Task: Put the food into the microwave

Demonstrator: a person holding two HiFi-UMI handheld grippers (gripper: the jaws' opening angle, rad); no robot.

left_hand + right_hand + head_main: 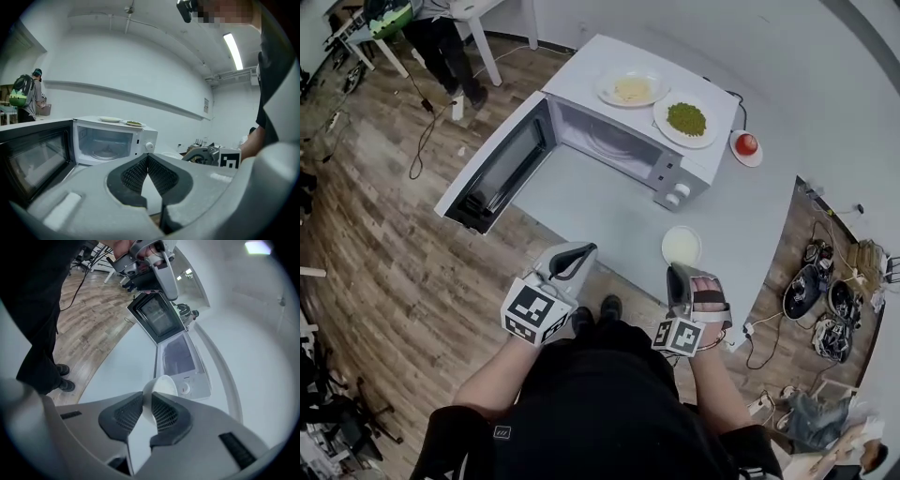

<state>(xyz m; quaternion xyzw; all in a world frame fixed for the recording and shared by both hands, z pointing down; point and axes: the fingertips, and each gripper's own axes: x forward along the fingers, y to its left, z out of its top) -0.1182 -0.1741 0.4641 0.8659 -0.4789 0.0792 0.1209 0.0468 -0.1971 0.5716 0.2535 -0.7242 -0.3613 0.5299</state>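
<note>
The white microwave (619, 141) stands on the white table (581, 202) with its door (492, 169) swung wide open to the left and its cavity empty. On its top rest a plate of pale yellow food (631, 88) and a plate of green peas (686, 119). My right gripper (680, 272) is shut on the rim of a white bowl (682, 246), lifted above the table's near edge; in the right gripper view the bowl (164, 385) sits clamped between the pads. My left gripper (579, 253) is shut and empty, near the table's front, left of the bowl.
A small plate with a red round fruit (747, 144) lies on the table right of the microwave. A person (441, 37) stands on the wooden floor at far left. Bags and cables (820, 300) litter the floor at right.
</note>
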